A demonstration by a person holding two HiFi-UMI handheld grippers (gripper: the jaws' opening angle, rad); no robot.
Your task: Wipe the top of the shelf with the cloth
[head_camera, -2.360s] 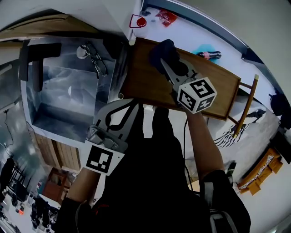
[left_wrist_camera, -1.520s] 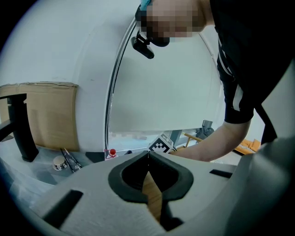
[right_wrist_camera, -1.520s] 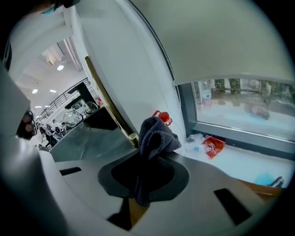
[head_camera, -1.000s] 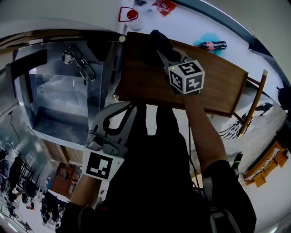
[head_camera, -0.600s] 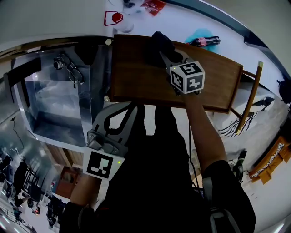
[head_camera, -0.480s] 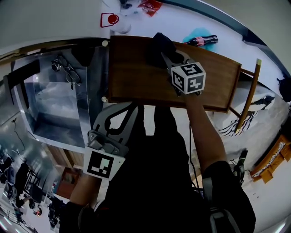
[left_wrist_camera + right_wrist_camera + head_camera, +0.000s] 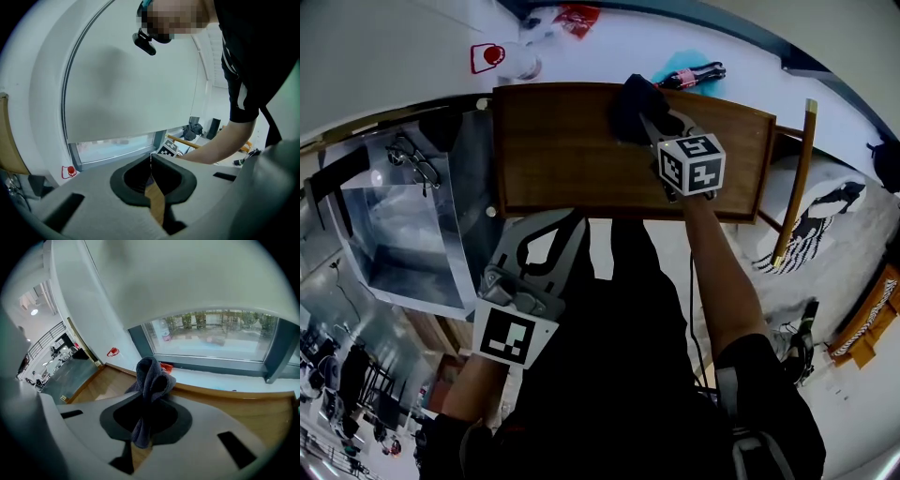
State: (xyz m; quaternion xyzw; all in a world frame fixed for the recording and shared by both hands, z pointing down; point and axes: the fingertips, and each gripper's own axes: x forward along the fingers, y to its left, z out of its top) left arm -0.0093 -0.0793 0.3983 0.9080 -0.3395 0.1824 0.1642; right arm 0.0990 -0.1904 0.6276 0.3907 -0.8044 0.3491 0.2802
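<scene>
Right gripper [image 7: 651, 122] pinches a bunched, soft grey cloth [image 7: 630, 101] at the 12 o'clock edge of the smooth wooden shelf top [image 7: 553, 150]; bare board lies toward 9. Left gripper [image 7: 570, 221], off the 6 o'clock edge, has its jaws pressed together.

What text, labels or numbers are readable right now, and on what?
Nothing legible.
Bottle: red label, too small to read.
Red-and-white sign: blurred, unreadable.
Right hand-held gripper: square marker patterns only, no words.
</scene>
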